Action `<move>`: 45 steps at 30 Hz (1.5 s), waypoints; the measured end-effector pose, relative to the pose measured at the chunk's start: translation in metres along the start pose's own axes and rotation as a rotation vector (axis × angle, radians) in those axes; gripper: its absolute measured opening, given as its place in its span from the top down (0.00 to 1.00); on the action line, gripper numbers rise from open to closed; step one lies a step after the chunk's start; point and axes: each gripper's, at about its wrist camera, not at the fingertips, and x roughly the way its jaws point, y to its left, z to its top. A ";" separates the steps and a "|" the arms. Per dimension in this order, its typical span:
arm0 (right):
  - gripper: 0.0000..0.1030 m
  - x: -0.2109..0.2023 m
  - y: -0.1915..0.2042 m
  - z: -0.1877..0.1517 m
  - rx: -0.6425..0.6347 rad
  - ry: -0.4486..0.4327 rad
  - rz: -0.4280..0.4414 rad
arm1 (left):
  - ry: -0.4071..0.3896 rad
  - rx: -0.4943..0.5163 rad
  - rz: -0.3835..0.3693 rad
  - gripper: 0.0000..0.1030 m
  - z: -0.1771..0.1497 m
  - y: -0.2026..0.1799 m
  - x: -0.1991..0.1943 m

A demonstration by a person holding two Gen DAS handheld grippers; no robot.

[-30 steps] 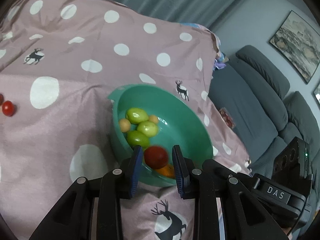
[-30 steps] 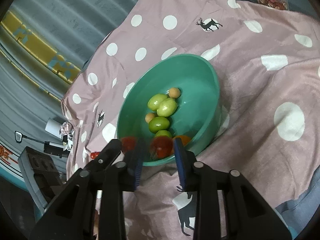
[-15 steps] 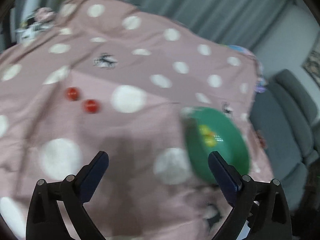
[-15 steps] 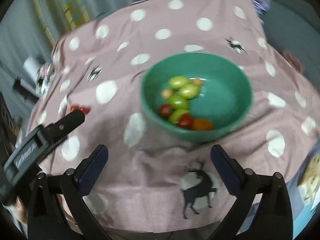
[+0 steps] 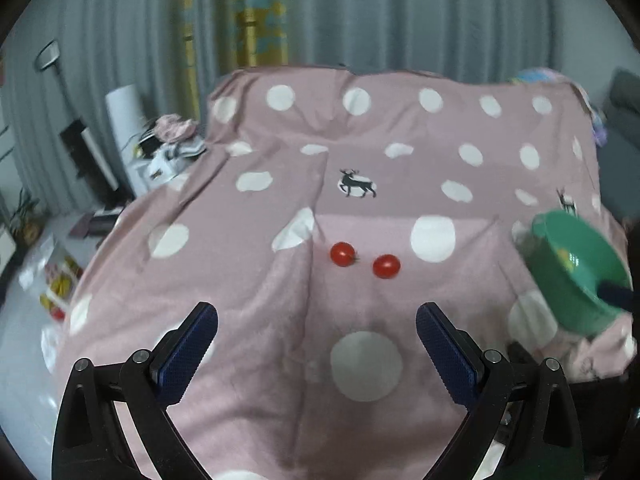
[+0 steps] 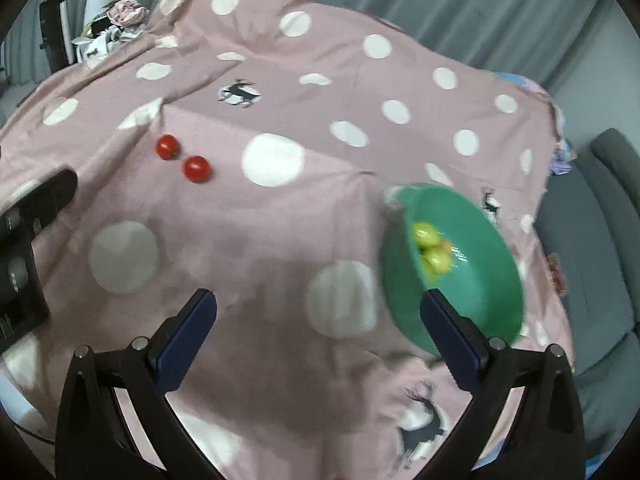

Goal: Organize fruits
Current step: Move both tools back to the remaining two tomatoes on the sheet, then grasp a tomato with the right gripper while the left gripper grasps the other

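Two red tomatoes [image 5: 343, 254] [image 5: 386, 266] lie side by side on the pink dotted cloth [image 5: 280, 300], ahead of my left gripper [image 5: 316, 322], which stands open and empty. In the right wrist view the same tomatoes [image 6: 167, 146] [image 6: 196, 168] sit at the far left. My right gripper [image 6: 318, 308] is open too, with nothing between its fingers. A green bowl [image 6: 486, 280] holding green fruits [image 6: 434, 258] sits just beyond its right finger. The bowl [image 5: 576, 276] shows at the left view's right edge.
The cloth-covered table drops off at its left side toward a cluttered floor [image 5: 52, 276] and a white cabinet [image 5: 156, 168]. Grey curtains [image 5: 400, 12] hang behind. A grey sofa [image 6: 600, 240] stands to the right. The left gripper's body [image 6: 24, 240] shows at the right view's left edge.
Both grippers opened, dropping red tomatoes into the bowl, then drew back from it. The left swung left to face the two tomatoes on the cloth; the right rolled and backed away.
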 end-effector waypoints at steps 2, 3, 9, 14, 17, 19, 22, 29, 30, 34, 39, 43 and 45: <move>0.01 0.001 0.000 0.011 0.049 0.011 0.068 | 0.056 0.014 -0.028 0.04 0.006 0.004 0.011; 0.01 0.004 0.000 0.015 0.079 0.025 0.095 | 0.060 -0.013 -0.045 0.04 0.010 0.009 0.014; 0.05 0.043 -0.017 0.043 0.275 0.101 0.355 | 0.116 -0.185 -0.246 0.04 0.048 0.033 0.051; 0.14 0.079 -0.039 0.048 0.605 0.121 0.777 | 0.141 -0.192 -0.184 0.05 0.077 0.042 0.083; 0.16 0.104 -0.039 0.047 0.718 0.159 0.820 | 0.146 0.000 -0.113 0.08 0.084 0.026 0.098; 0.21 0.113 -0.030 0.051 0.691 0.172 0.748 | 0.156 0.043 -0.111 0.16 0.082 0.020 0.106; 0.30 0.122 -0.014 0.057 0.613 0.194 0.714 | 0.201 0.047 -0.177 0.22 0.081 0.016 0.122; 0.48 0.123 0.027 0.076 0.408 0.187 0.627 | 0.274 0.009 -0.204 0.46 0.080 0.016 0.156; 0.51 0.124 0.029 0.077 0.393 0.188 0.620 | 0.275 0.003 -0.223 0.46 0.081 0.016 0.158; 0.58 0.125 0.041 0.079 0.351 0.192 0.614 | 0.280 0.047 -0.189 0.46 0.077 0.011 0.162; 0.59 0.131 0.045 0.086 0.340 0.181 0.661 | 0.304 0.000 -0.155 0.51 0.075 0.020 0.172; 0.65 0.131 0.046 0.088 0.327 0.180 0.655 | 0.310 -0.075 -0.164 0.60 0.076 0.031 0.171; 0.71 0.133 0.049 0.088 0.330 0.193 0.666 | 0.305 -0.097 -0.180 0.61 0.078 0.035 0.170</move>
